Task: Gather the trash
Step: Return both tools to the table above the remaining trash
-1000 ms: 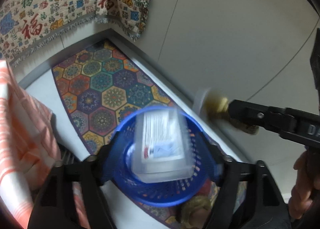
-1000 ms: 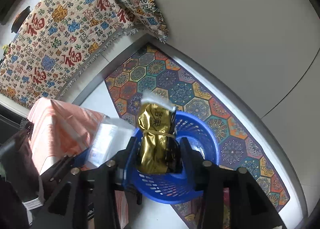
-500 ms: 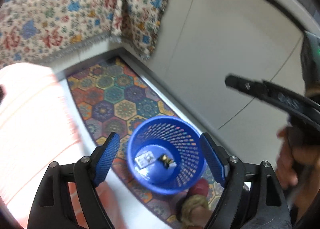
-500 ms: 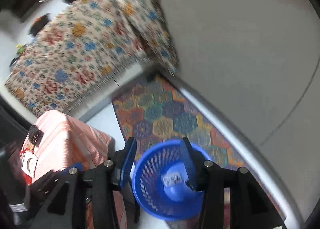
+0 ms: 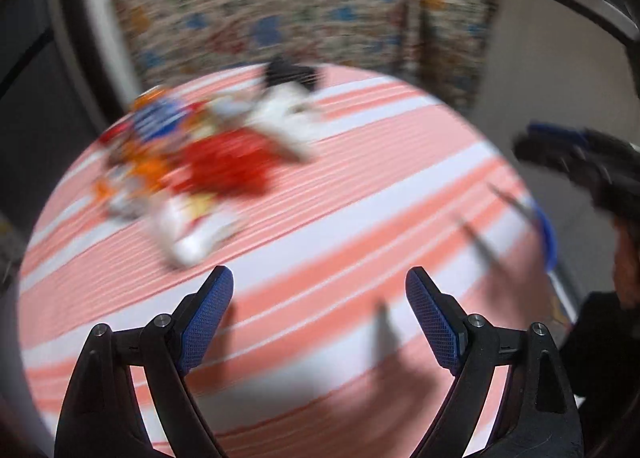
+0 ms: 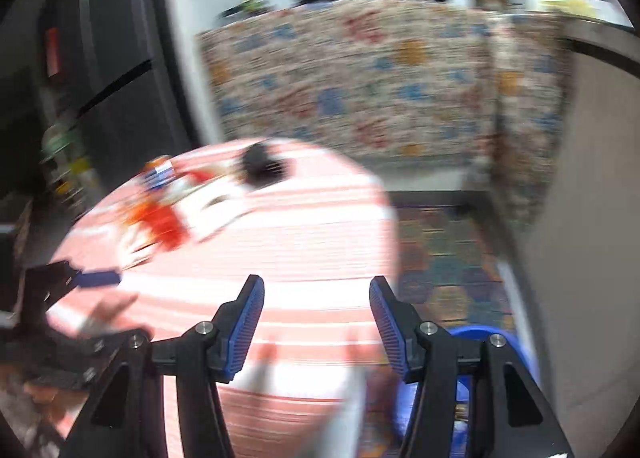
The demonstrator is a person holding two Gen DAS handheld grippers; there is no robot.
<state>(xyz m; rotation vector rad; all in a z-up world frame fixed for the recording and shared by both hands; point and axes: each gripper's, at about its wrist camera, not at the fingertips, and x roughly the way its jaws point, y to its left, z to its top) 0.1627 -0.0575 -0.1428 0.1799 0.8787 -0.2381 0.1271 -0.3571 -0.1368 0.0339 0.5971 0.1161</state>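
A round table [image 5: 360, 217] in pink-and-white stripes fills my view. Both my grippers, left [image 5: 319, 318] and right [image 6: 316, 324], are wide and empty. 1 blurred trash pile [image 5: 192, 161] lies far-left; I should steady, then pinch 1 wrapper. 1 blue bin [image 6: 476, 338] waits below right.

**Both grippers spread and empty**

The left gripper [image 5: 319, 282] has its blue-padded fingers [image 5: 210, 312] spread wide apart, nothing between them. The right gripper [image 6: 316, 292] likewise stands with its jaws parted and empty. In the left wrist view the right gripper appears blurred at the right edge, with the person's hand [image 5: 624, 270] behind it.
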